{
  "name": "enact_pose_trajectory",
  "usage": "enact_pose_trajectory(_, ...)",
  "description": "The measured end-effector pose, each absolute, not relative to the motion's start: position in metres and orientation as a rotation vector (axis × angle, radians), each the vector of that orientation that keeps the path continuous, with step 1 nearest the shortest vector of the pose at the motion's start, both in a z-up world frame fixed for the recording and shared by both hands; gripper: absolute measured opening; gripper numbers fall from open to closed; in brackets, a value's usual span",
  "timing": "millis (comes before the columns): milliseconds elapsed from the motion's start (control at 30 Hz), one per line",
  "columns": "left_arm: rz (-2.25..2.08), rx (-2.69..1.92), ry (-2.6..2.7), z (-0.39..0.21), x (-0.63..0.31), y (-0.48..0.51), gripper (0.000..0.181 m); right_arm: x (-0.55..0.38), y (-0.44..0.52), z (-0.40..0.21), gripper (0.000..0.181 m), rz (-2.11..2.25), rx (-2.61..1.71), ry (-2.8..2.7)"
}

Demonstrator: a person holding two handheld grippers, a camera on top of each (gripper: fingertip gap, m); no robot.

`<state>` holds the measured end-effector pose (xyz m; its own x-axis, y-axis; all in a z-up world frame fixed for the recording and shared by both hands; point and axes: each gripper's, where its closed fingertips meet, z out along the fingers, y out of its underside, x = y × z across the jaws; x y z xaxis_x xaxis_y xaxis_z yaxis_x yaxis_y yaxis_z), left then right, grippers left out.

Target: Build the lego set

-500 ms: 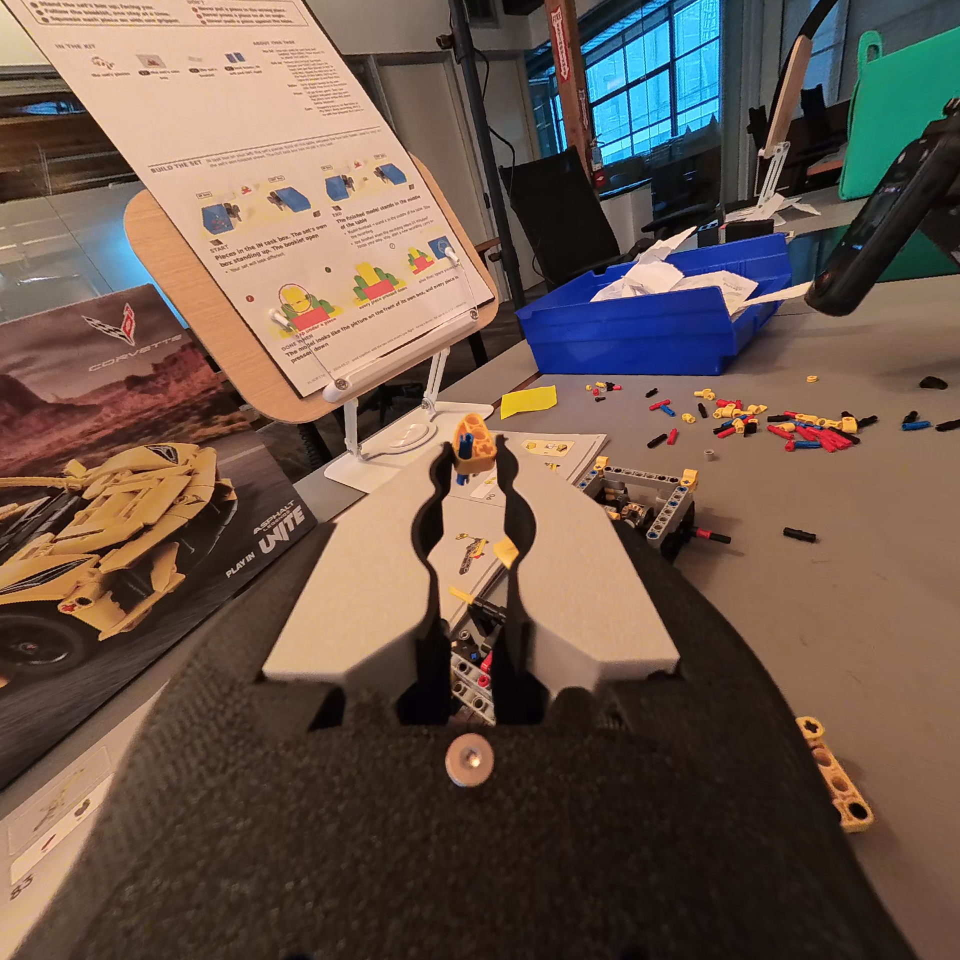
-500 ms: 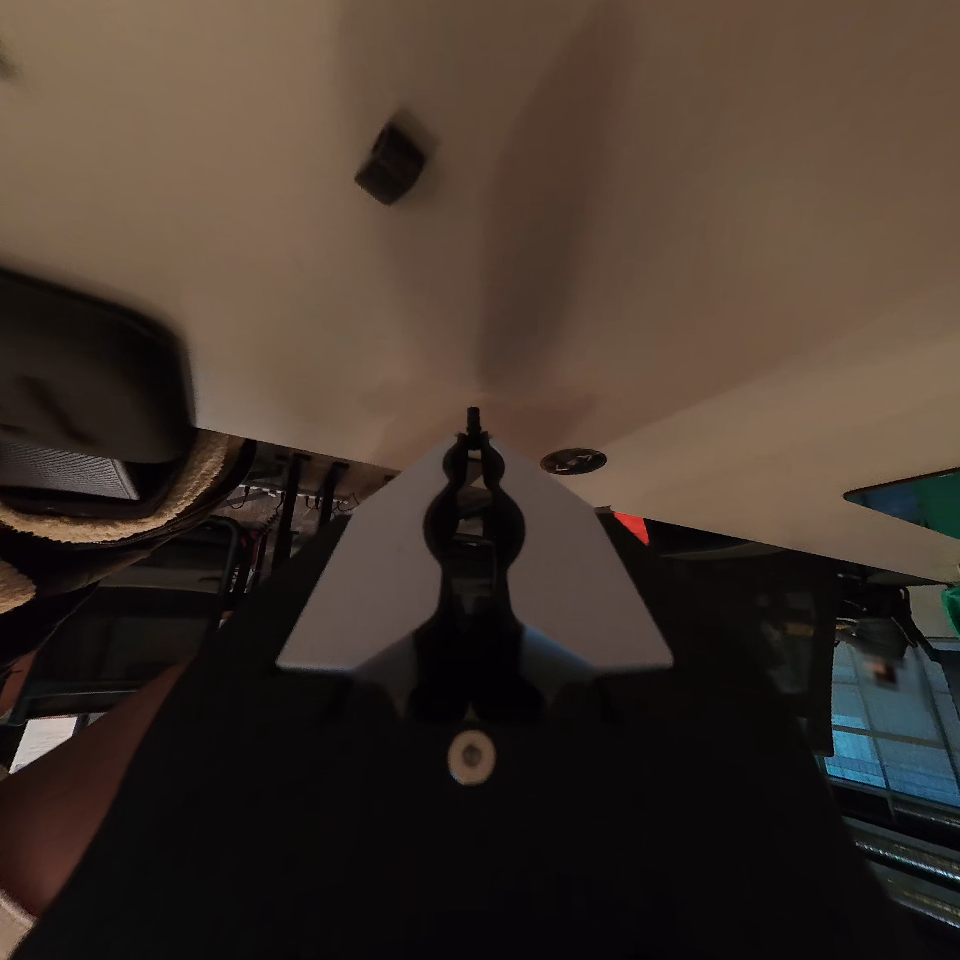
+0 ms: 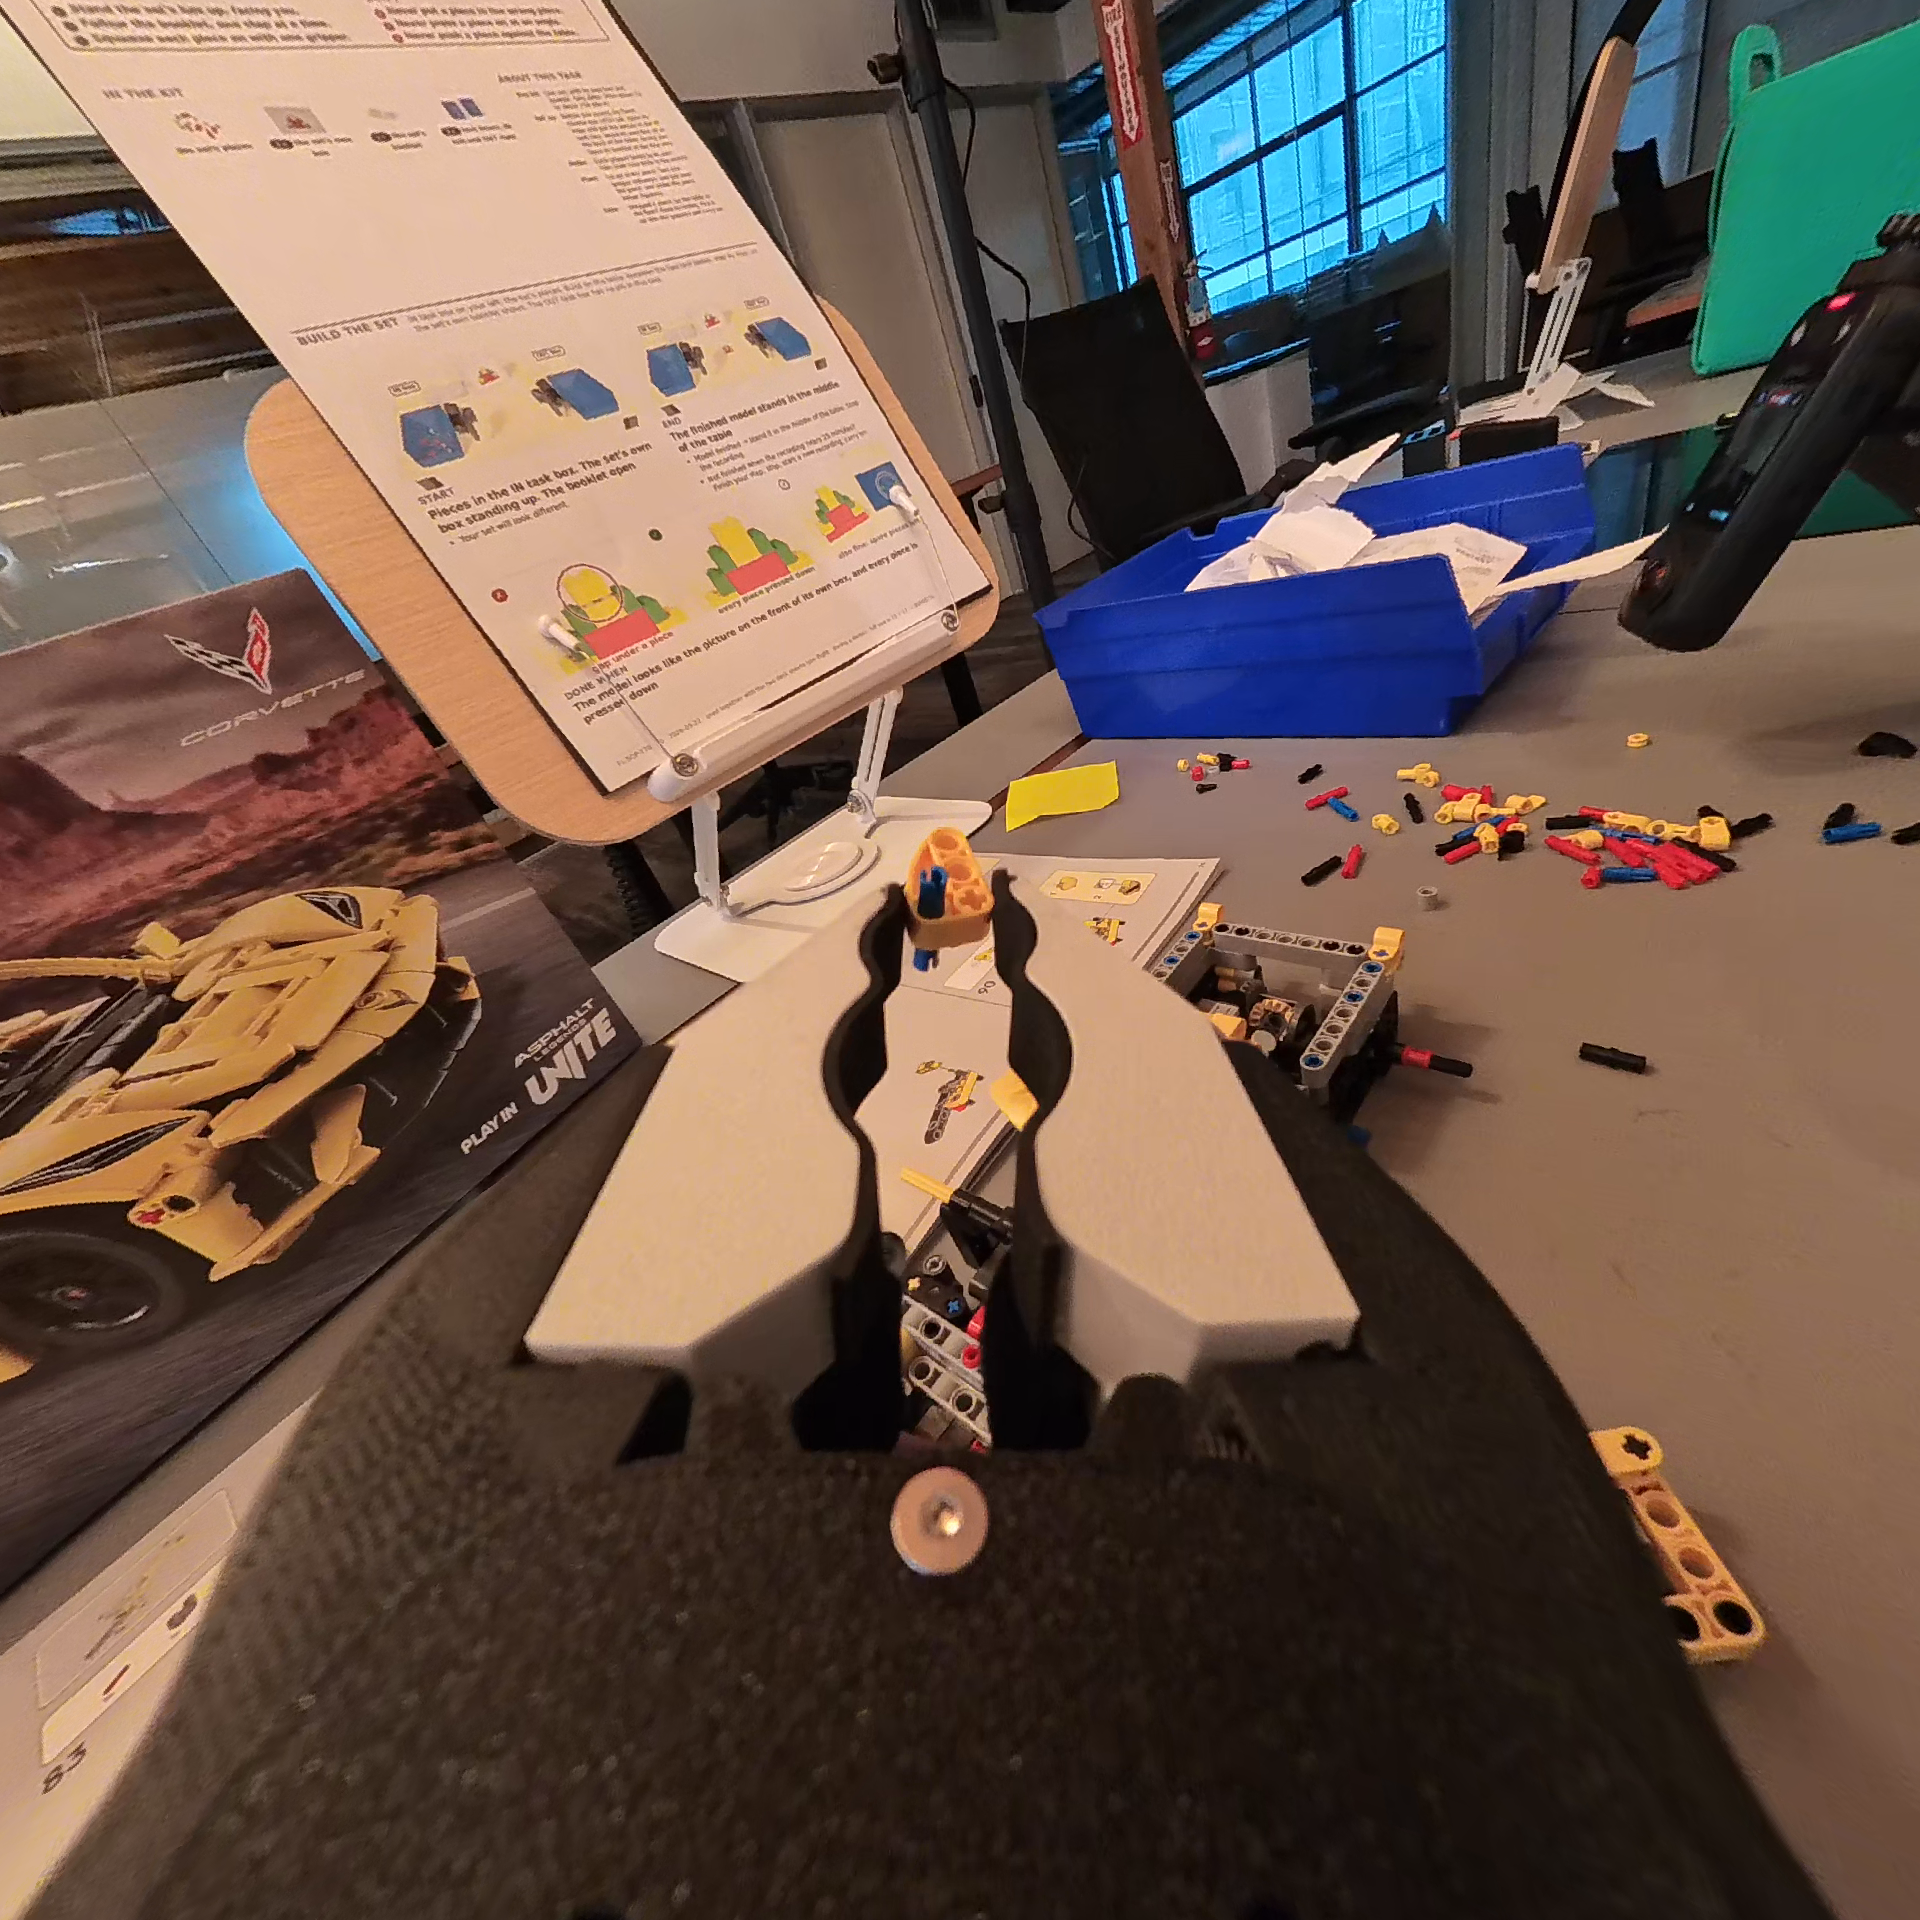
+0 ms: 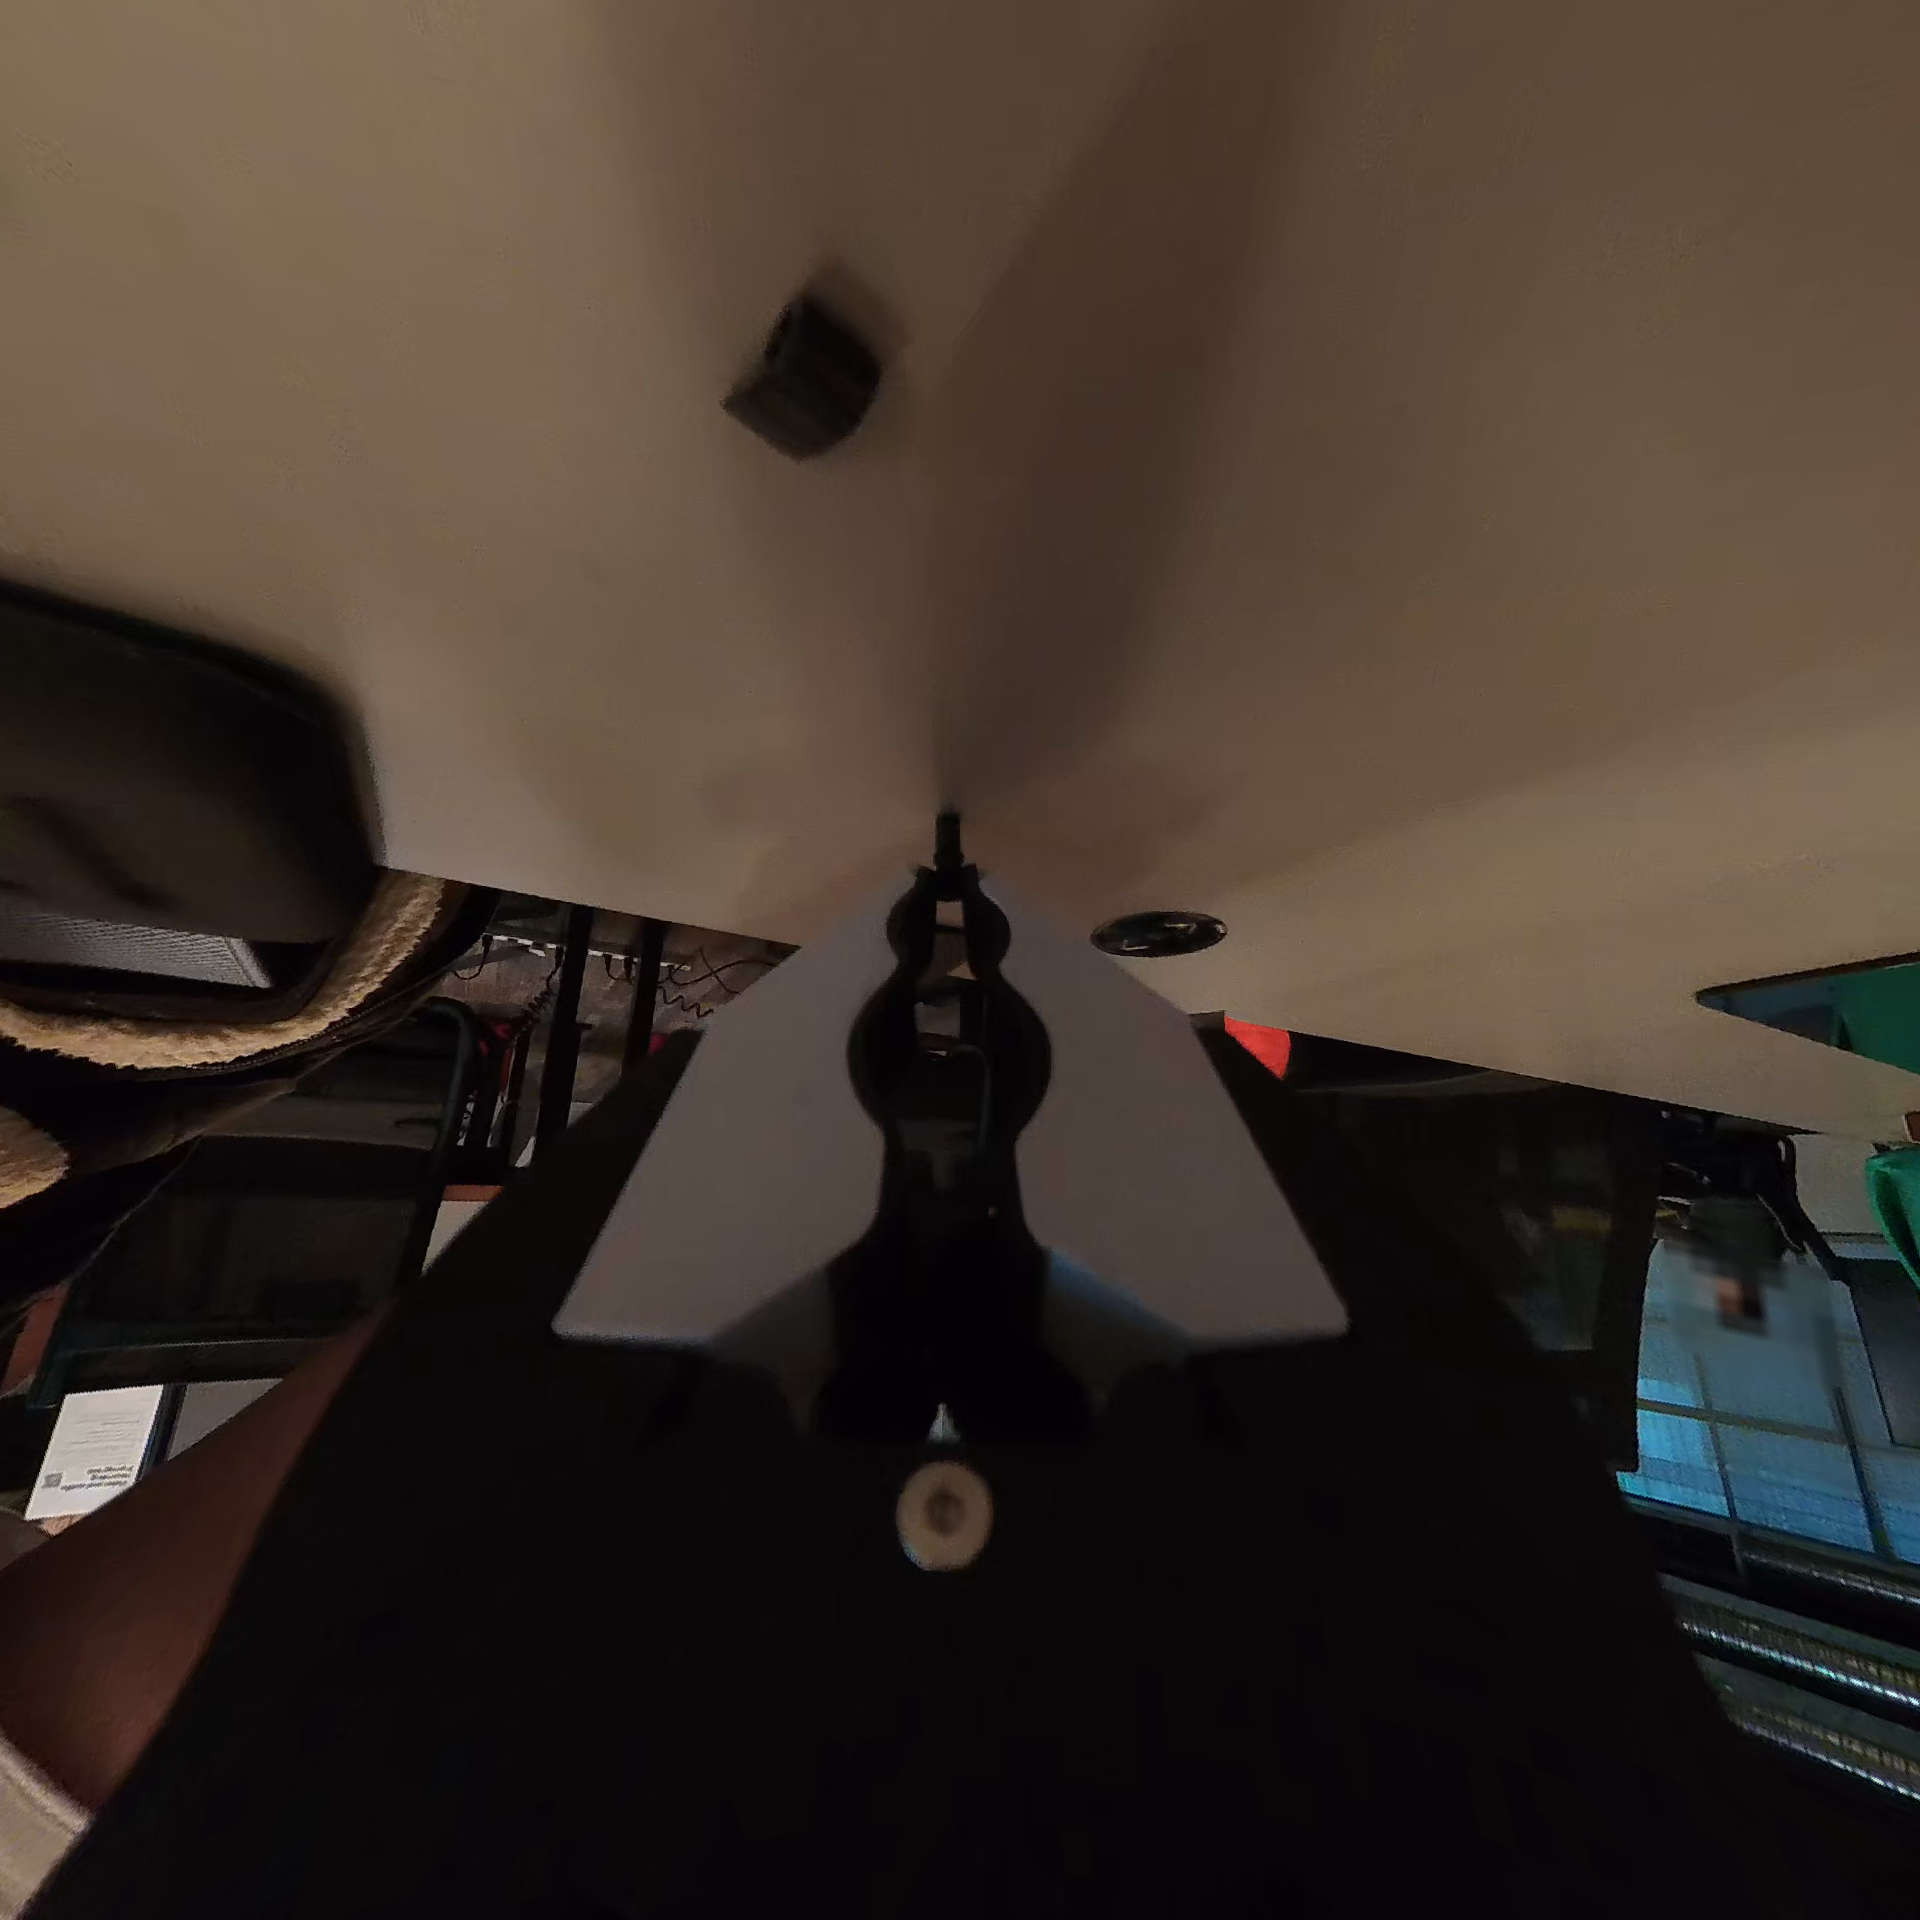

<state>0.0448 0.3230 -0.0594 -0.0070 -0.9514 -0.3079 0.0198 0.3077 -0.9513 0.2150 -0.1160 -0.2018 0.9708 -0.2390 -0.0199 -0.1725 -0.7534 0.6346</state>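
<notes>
Nothing has shifted since the earlier frame. My left tongs (image 3: 948, 902) grip a yellow piece (image 3: 948, 885); my right tongs (image 4: 945, 871) pinch a black pin (image 4: 945, 834). Next: bring the pin to the piece's hole and press.

Yellow piece with blue pin (image 3: 945, 894) pinched aloft; grey frame (image 3: 1299, 1003) on table; black pin (image 4: 945, 836) upright.

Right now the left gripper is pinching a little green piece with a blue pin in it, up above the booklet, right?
Almost. The left wrist view shows the piece between the left gripper's fingertips is yellow-orange, not green. The rest holds: it carries a blue pin and sits above the open booklet.
</notes>
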Motion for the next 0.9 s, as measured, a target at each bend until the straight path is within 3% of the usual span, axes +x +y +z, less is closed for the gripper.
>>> enact_pose_trajectory(600,-0.994,-0.96,1.336,-0.0597,0.0449,0.3226,0.017,0.2153,-0.1126,-0.2043,0.006,-0.125,2.433,-0.276)
enact_pose_trajectory(900,-0.993,-0.96,1.331,-0.0591,0.0446,0.3232,0.017,0.2216,-0.1058,-0.1963,0.015,-0.087,2.524,-0.25)
